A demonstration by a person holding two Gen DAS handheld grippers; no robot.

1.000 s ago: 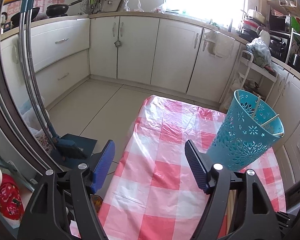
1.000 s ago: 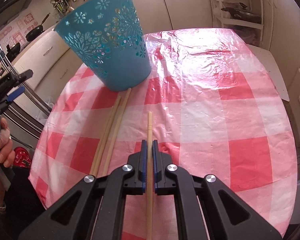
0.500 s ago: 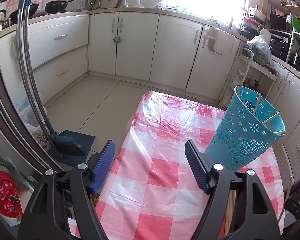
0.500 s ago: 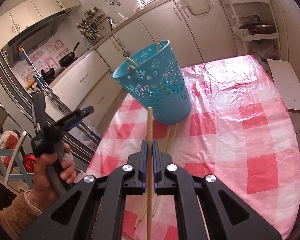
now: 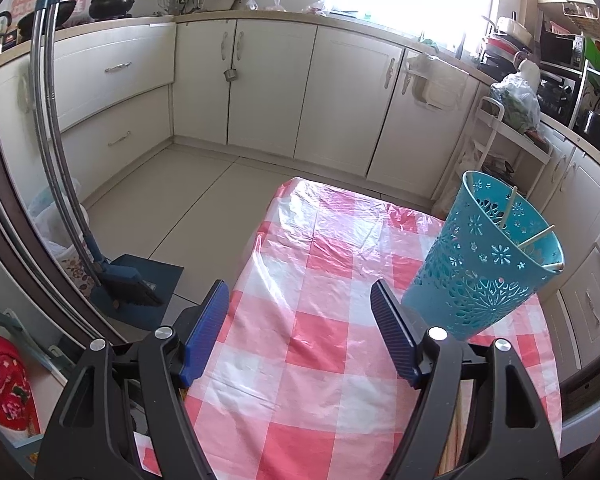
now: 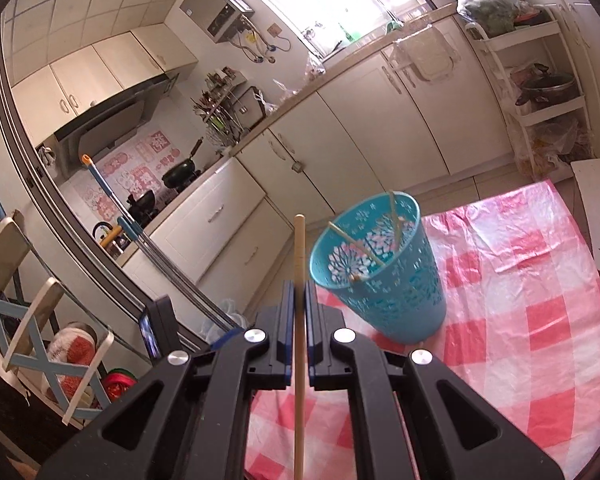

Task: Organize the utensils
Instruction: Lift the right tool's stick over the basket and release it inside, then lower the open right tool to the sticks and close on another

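A teal perforated basket (image 5: 486,268) stands on the red-and-white checked tablecloth (image 5: 312,344) and holds wooden chopsticks (image 5: 534,238). It also shows in the right wrist view (image 6: 380,276), with chopsticks (image 6: 354,246) leaning inside. My right gripper (image 6: 299,286) is shut on a single wooden chopstick (image 6: 299,248), held in the air to the left of the basket rim, tip pointing up and away. My left gripper (image 5: 300,300) is open and empty, low over the table's left part, with the basket just right of its right finger. Chopstick ends (image 5: 456,432) lie on the table behind that finger.
White kitchen cabinets (image 5: 268,88) run around the room. A broom and dustpan (image 5: 128,284) stand on the floor left of the table. A white shelf rack (image 6: 540,92) stands at the right. A folding chair (image 6: 24,312) is at the lower left.
My right gripper has lifted the chopstick off the table and tilted it upward, now level with the basket rim. The left gripper has stayed open and drifted only slightly.
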